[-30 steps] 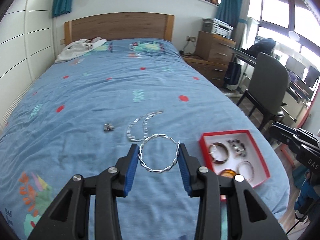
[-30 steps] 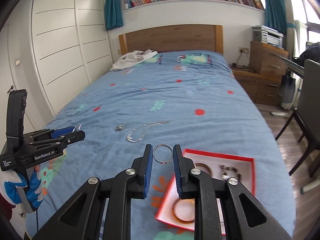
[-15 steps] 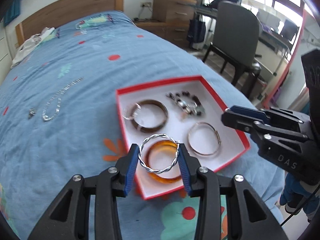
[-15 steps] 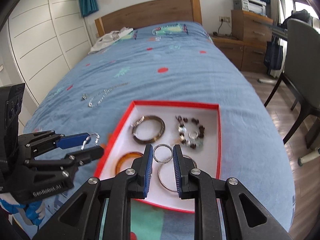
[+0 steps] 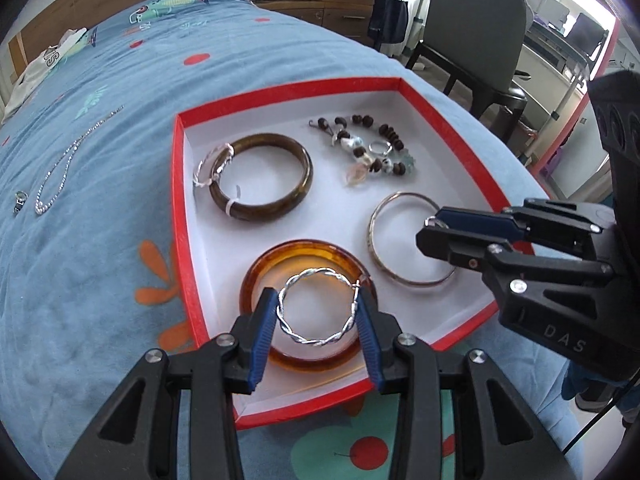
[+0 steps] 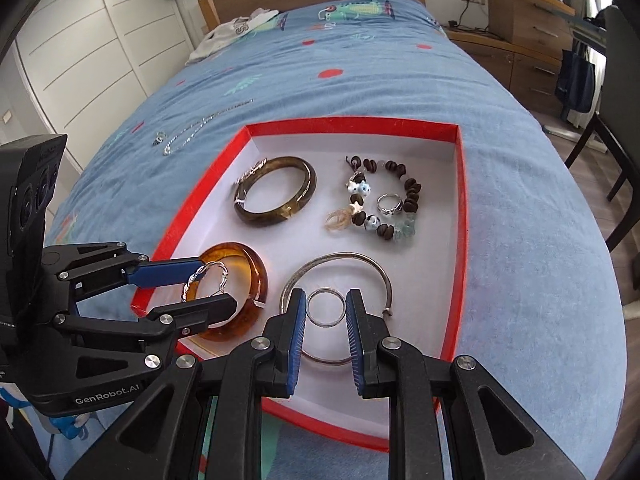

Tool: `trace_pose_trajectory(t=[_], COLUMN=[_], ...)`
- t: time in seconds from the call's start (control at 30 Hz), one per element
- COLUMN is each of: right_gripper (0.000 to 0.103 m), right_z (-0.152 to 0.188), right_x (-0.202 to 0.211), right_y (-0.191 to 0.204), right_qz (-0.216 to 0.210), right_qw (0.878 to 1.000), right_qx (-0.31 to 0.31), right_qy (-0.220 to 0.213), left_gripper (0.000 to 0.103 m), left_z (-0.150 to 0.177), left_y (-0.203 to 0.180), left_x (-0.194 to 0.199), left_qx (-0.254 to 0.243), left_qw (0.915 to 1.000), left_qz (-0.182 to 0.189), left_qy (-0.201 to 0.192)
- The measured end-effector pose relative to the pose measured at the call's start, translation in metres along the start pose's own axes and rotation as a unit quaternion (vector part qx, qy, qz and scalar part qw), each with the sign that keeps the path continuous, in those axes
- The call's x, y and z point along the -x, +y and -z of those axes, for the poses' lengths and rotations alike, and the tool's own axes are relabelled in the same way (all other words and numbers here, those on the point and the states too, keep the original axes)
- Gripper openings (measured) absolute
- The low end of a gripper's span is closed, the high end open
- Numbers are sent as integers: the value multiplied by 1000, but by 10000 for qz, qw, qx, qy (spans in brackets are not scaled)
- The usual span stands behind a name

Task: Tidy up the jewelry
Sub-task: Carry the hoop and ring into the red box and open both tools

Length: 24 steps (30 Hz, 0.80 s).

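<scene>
A red box (image 5: 182, 216) (image 6: 460, 216) with a white inside lies on the blue bedspread. It holds a dark bangle (image 5: 262, 178), an amber bangle (image 5: 256, 280) (image 6: 256, 276), a thin silver bangle (image 5: 376, 248) (image 6: 372, 264) and a bead bracelet (image 5: 380, 148) with a ring (image 6: 389, 204). My left gripper (image 5: 318, 316) is shut on a twisted silver bracelet (image 5: 316, 340) above the amber bangle. My right gripper (image 6: 325, 312) is shut on a plain silver ring (image 6: 325, 307) above the thin silver bangle.
A silver chain necklace (image 5: 60, 172) (image 6: 196, 130) and a small pendant (image 5: 19, 200) lie on the bedspread left of the box. White clothing (image 6: 236, 28) lies near the wooden headboard. A grey chair (image 5: 480, 20) and wooden drawers (image 6: 528, 28) stand to the right of the bed.
Both grippers have swung from over the bedspread to low over the red box, each still holding its piece. The box now fills both views.
</scene>
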State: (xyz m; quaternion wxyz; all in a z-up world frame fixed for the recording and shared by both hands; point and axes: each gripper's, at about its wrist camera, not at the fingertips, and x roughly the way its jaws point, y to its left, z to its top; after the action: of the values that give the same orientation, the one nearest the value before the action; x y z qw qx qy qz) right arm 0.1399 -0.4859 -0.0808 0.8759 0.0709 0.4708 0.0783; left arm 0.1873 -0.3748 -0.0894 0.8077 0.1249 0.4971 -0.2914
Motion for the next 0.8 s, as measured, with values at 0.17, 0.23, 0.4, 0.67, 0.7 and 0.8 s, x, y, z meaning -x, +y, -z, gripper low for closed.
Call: trace_pose_trajectory(t=[0.17,0.23,0.4,0.67,0.7,0.8], right_gripper=[21,21,21,22,22,23], right_z=[-2,-2,-1,-2,-2,-2], right_x=[-7,-11,-15,-16,-15,-14], right_y=[-2,0,5,7,7,7], right_qz=[119,231,421,479,482,501], right_qw=[9997,9991,9972,9957,9955,9951], right_qx=[154,290,515,570,570,555], right_qy=[115,185,331,553,577,652], left_gripper=[37,38,38,39,39,40], left_z=[3,2,-3,-7,-8,-9], left_y=[-1,-2,-2,-7,-7,-8], left_x=[-8,-9,-11,-13,-14,-15], left_qx=[-66,-79,-97,-228,-234,-264], left_qw=[9999,9999,9999,9994,9993,9991], left_qz=[-51,-57,-93,-179,-188,-217], left_qy=[69,72,100,194,204,258])
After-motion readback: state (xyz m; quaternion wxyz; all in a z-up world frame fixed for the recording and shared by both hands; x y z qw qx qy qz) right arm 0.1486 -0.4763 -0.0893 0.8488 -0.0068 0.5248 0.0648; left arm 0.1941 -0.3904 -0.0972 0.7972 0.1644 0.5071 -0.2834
